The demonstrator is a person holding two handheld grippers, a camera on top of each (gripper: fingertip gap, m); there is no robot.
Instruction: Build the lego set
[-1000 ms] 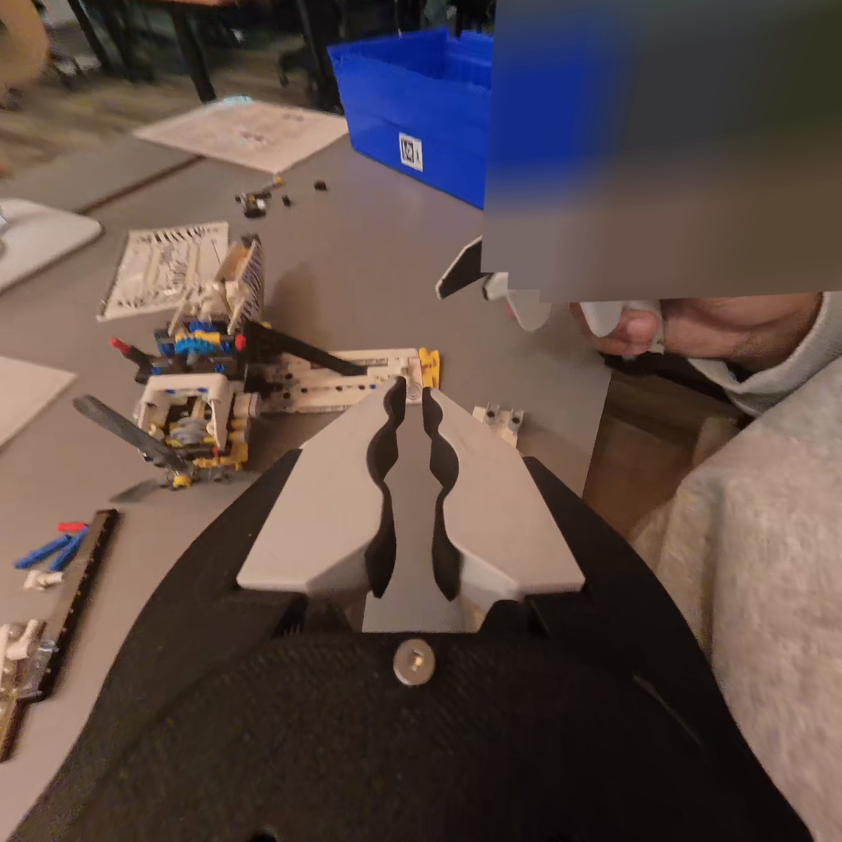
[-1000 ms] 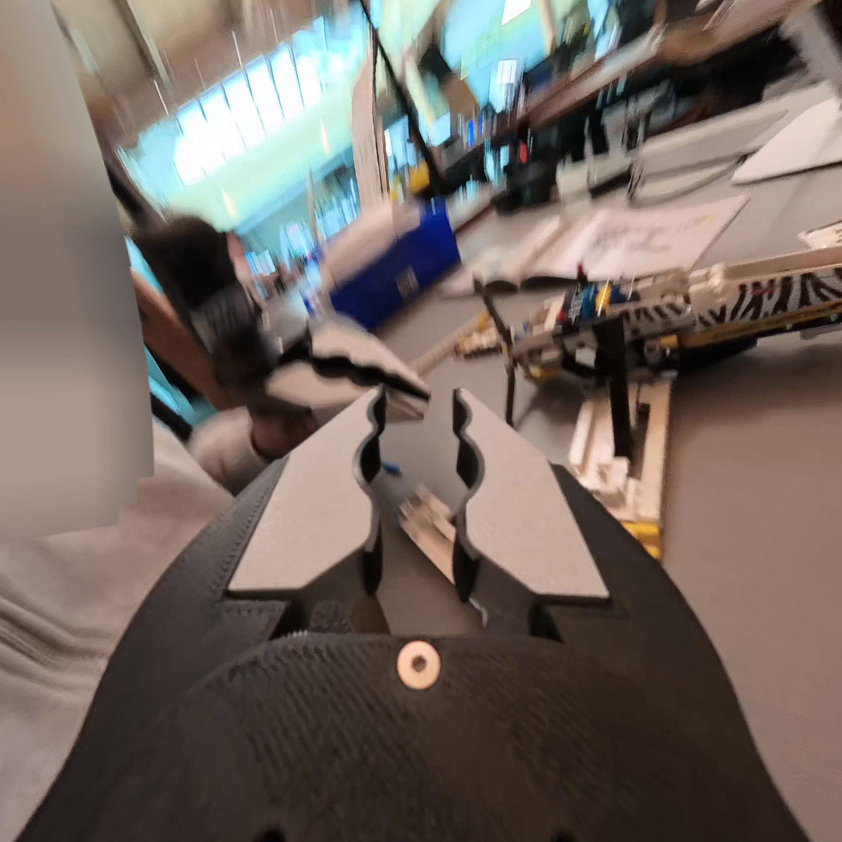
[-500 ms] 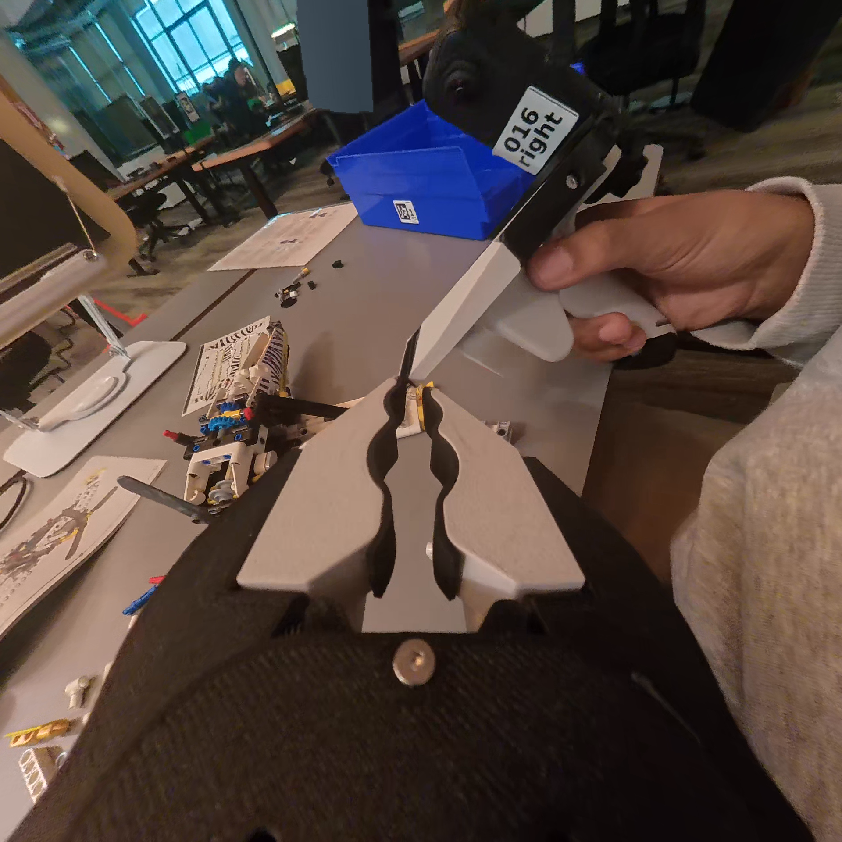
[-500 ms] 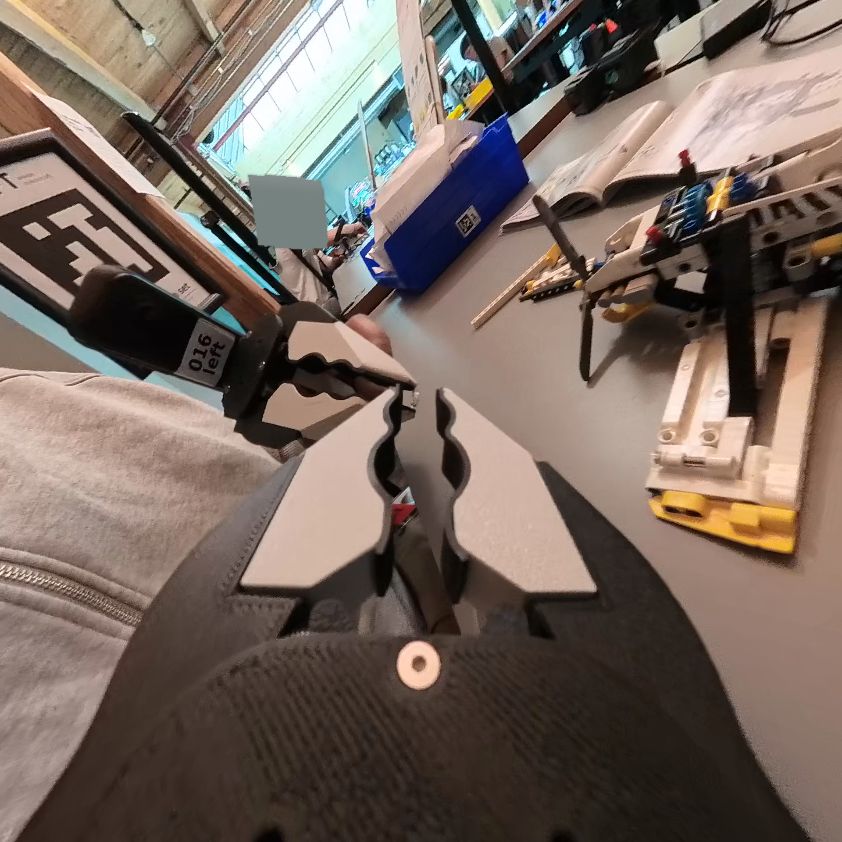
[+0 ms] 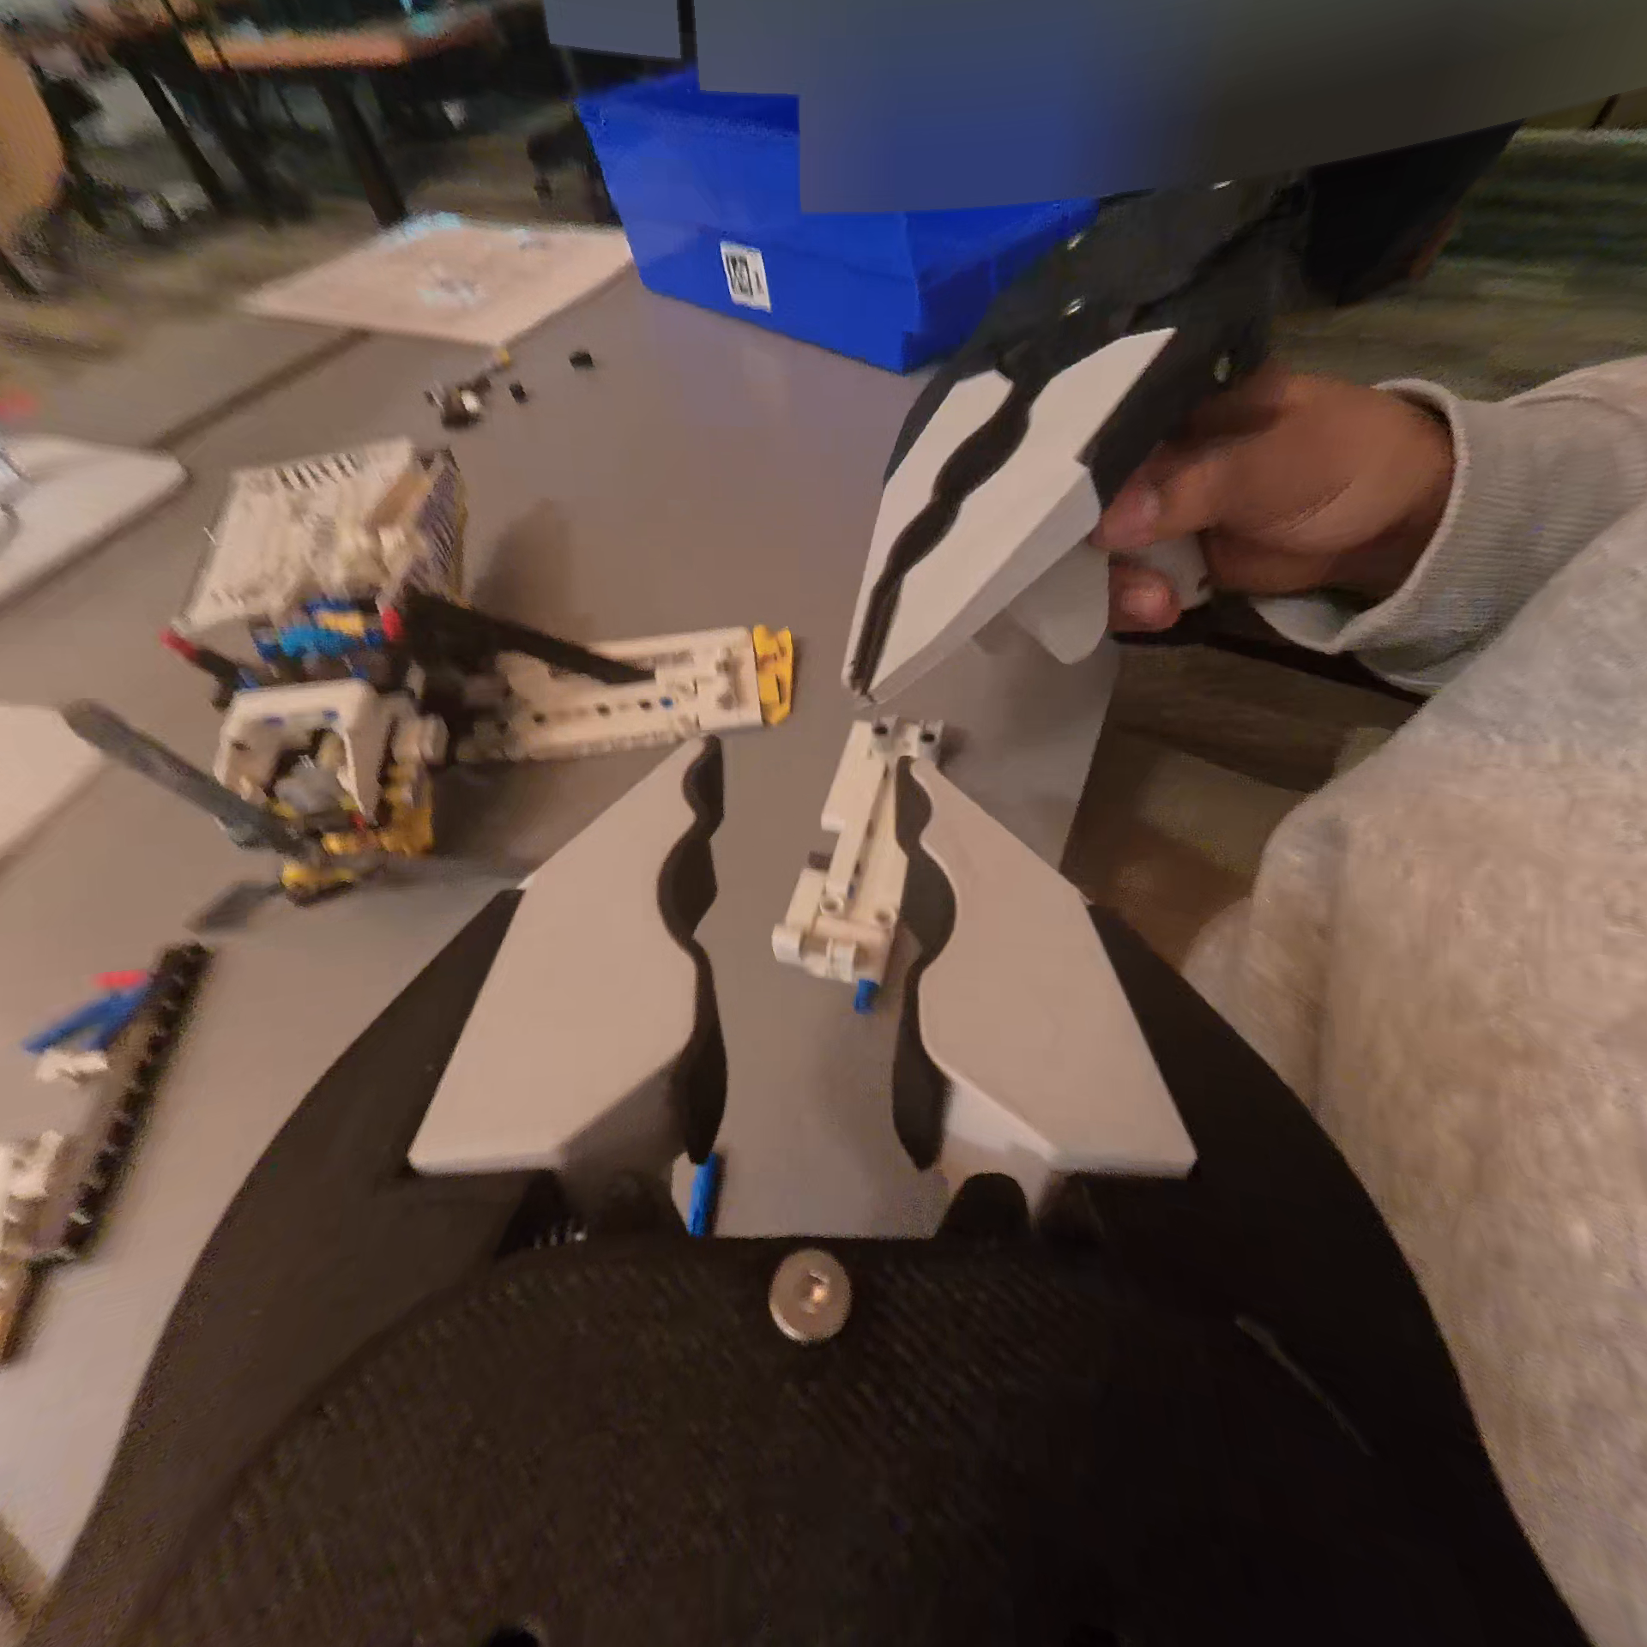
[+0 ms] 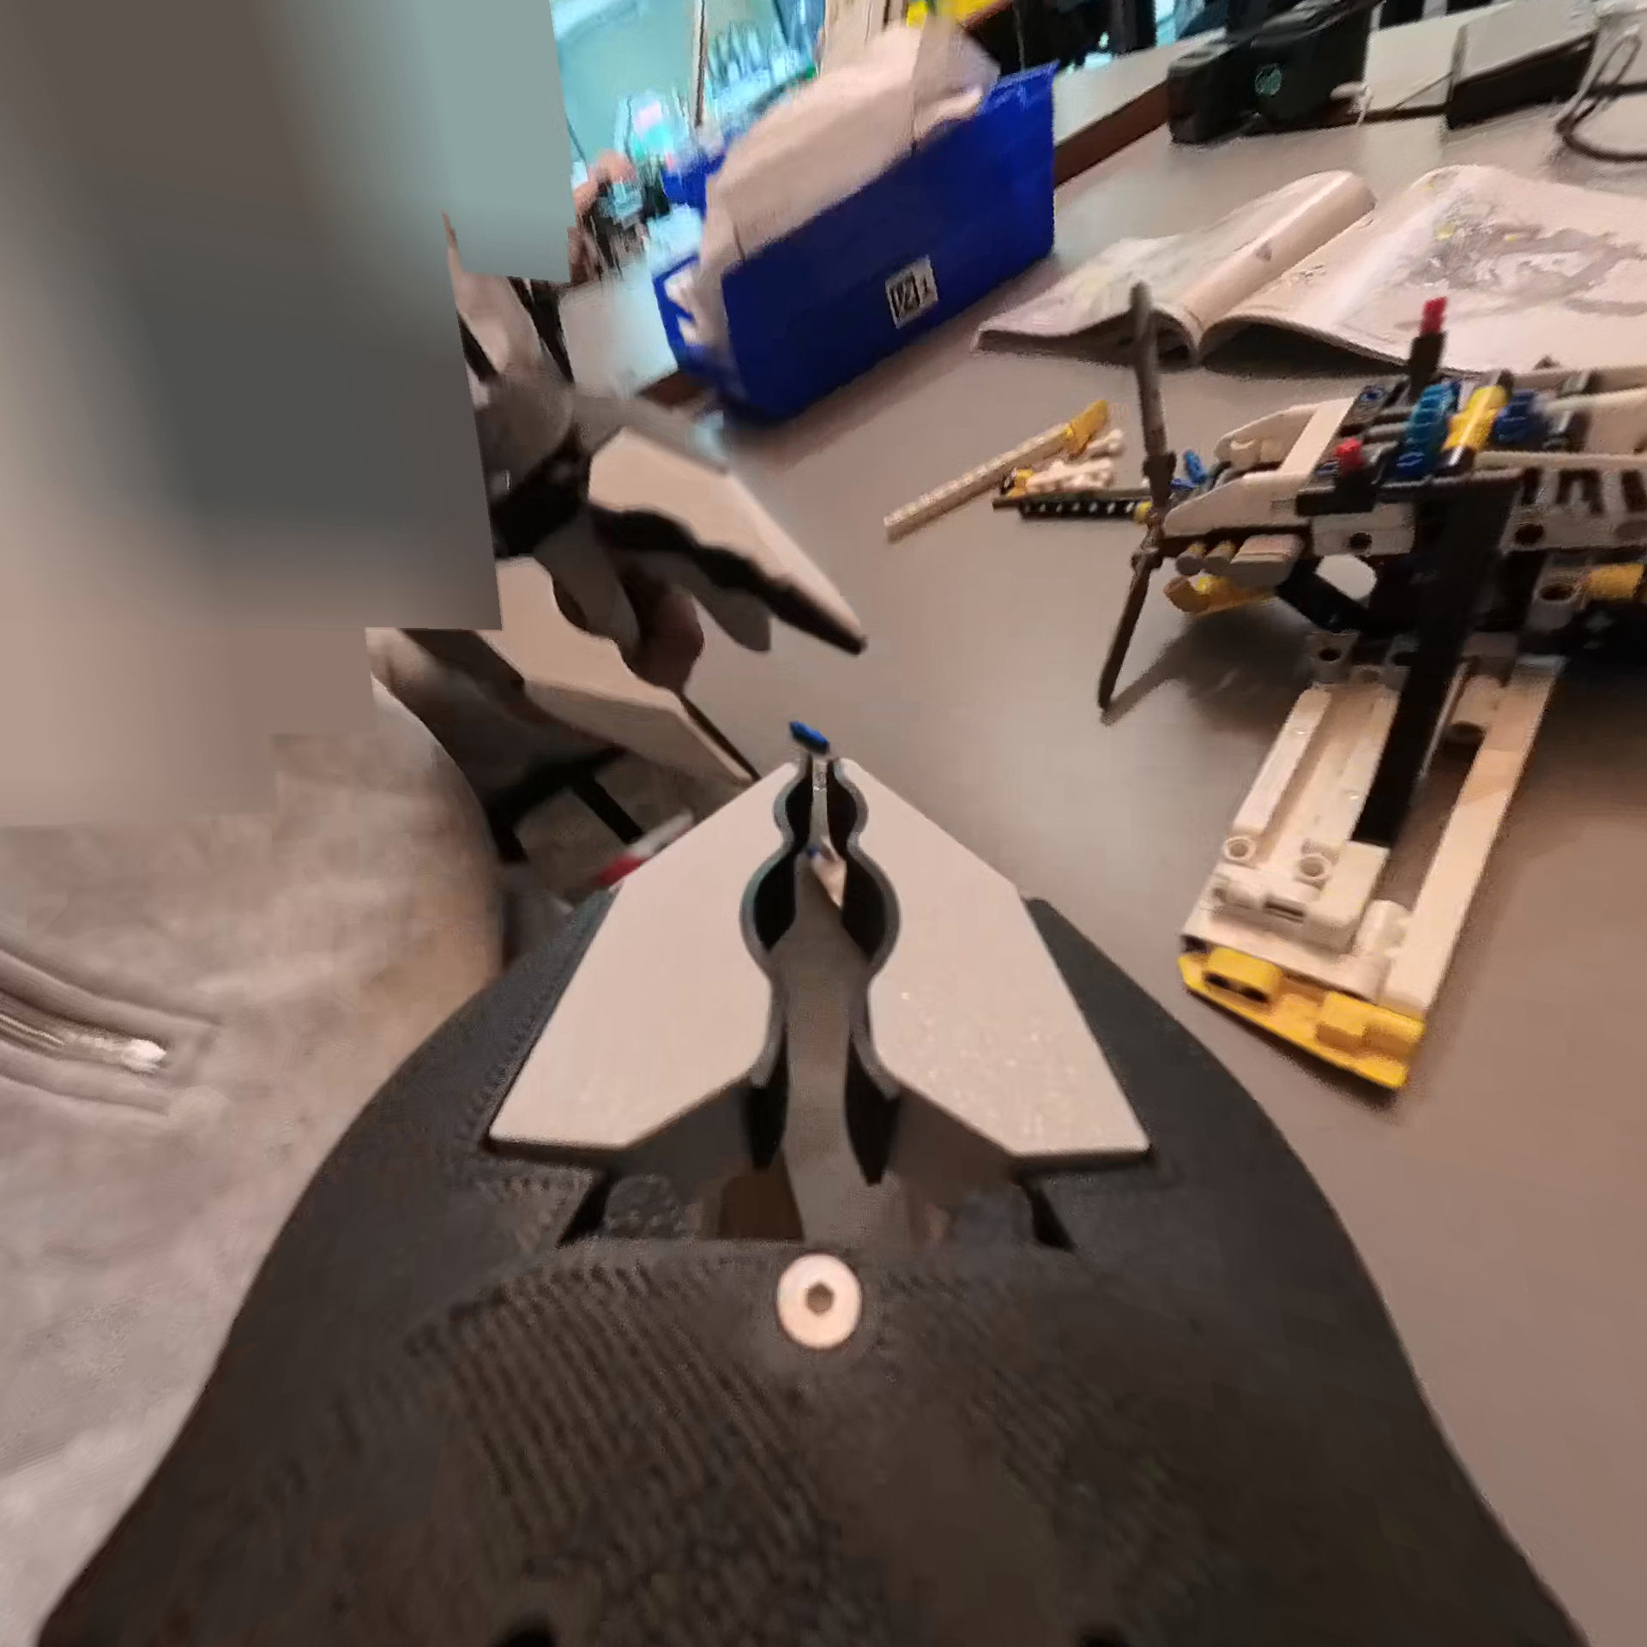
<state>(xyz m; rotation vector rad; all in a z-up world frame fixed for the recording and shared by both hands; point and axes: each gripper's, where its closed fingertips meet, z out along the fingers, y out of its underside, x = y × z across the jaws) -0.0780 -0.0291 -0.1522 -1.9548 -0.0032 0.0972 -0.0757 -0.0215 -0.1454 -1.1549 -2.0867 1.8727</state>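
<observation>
A small white lego piece (image 5: 847,856) with a blue pin at its near end lies between the fingers of my left gripper (image 5: 811,766), which is open wide around it. My right gripper (image 5: 860,695) comes in from the far right, shut, with its tips at the far end of this piece. In the right wrist view my right gripper (image 6: 815,774) is shut on a thin pale part, with the blue pin (image 6: 807,733) just past the tips. The left gripper's fingers (image 6: 713,535) show beyond. The main lego model (image 5: 330,713) stands to the left.
A white frame with a yellow end (image 5: 642,695) joins the model, which also shows in the right wrist view (image 6: 1381,499). A blue bin (image 5: 802,241) stands at the back. An open booklet (image 6: 1337,258) lies behind the model. Loose beams and pins (image 5: 107,1052) lie at the left. The table edge (image 5: 1087,802) is close on the right.
My left gripper has opened from shut and dropped towards the table. My right gripper has closed and come down onto the end of the white piece.
</observation>
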